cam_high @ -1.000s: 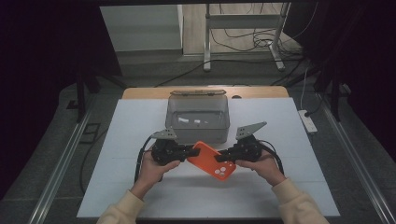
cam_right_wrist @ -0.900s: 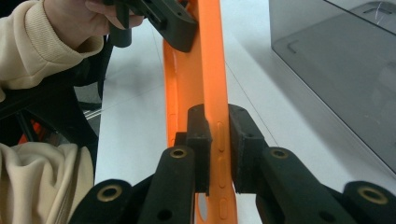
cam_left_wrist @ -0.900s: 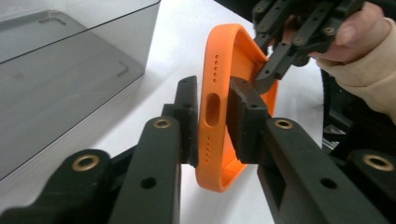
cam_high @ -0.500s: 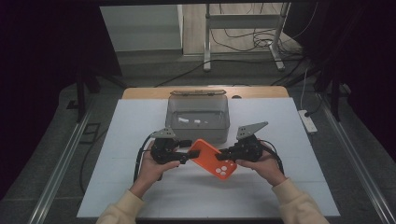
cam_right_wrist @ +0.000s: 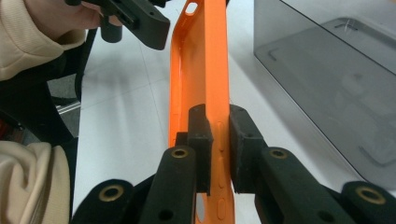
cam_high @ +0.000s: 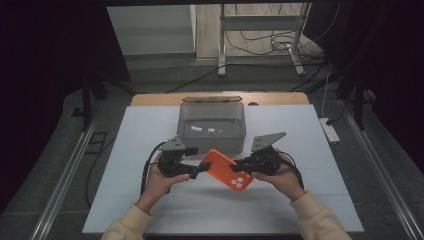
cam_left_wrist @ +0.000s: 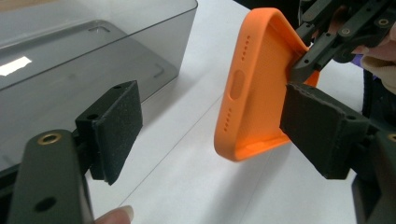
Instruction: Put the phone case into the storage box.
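Orange phone case [cam_right_wrist: 201, 70] sits clamped in the right gripper [cam_right_wrist: 219, 140].

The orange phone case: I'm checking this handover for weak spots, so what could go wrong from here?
The left gripper has just been opening, its pads clear of the phone case, so the right gripper alone pinches one side wall. That soft rim might flex and slip, dropping the case on the table. Held off-centre, the free end could sag or twist. It hangs near the grey box and might knock its wall.
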`<state>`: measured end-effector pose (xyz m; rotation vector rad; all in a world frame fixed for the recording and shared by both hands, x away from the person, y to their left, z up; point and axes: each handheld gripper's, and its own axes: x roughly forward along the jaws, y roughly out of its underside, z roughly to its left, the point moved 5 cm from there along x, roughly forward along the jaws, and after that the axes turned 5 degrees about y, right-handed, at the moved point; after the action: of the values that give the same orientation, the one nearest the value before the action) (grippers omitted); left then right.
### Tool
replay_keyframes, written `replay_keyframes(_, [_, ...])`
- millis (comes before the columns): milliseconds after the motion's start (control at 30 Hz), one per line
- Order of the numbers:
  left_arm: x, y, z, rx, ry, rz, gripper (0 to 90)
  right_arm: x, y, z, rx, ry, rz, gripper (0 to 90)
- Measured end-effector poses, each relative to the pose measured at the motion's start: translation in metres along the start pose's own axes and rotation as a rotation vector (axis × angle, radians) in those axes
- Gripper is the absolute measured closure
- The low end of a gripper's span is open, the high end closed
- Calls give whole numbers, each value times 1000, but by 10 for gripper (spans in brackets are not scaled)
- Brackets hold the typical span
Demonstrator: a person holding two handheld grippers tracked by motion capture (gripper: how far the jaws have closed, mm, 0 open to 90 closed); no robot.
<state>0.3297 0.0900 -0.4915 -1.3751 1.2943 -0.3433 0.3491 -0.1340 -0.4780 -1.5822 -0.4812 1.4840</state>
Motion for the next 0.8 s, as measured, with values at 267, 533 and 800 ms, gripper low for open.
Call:
replay_keyframes(267, [-5, 4, -2, 8, -24, 3, 186, -1, 0, 0, 26, 0, 8, 808])
replay_keyframes(533, [-10, 10, -2, 15, -49, 13, 179, -2, -1, 0, 28, 16, -1, 808])
replay_keyframes(800, [-17, 19, -2, 22, -80, 27, 177, -6, -1, 0, 33, 31, -8, 807])
